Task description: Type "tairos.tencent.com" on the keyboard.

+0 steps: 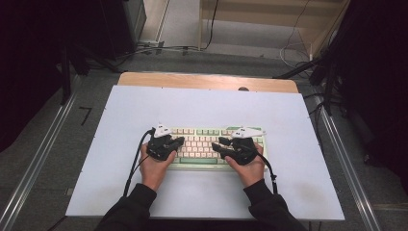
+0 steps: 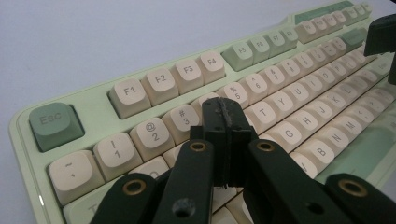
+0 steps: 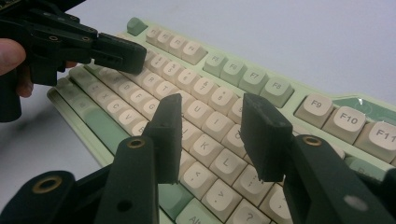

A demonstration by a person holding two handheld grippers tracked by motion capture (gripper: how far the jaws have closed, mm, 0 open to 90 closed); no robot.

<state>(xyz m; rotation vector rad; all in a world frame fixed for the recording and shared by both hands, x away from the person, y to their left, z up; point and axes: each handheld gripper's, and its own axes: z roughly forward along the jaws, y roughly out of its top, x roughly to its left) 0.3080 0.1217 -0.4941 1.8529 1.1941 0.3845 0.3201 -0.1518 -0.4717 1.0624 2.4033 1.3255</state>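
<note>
A broad rectangular counter [image 1: 144,110], covered with a pale bluish-white sheet and showing a strip of bare wood along its far edge, is carrying everything in the high view. A pale green mechanical keyboard with cream keycaps and darker green accent keys [image 1: 202,144] is lying on it, roughly centred between the left and right edges and somewhat closer to the near edge than to the far one, its long side running parallel to the near edge.

A person in dark sleeves is reaching in from the near edge. The left hand [image 1: 155,168] is holding the black left gripper [image 2: 226,116] over the keyboard's left end; its fingers [image 2: 215,135] are pressing flat against each other with nothing between them, hovering above the number row near the 4 key. The right hand [image 1: 248,168] is holding the black right gripper [image 3: 217,126] over the keyboard's right end; its fingers [image 3: 264,135] are standing moderately apart, gripping nothing, with the letter keys around U, J and K showing through the gap between them.
</note>
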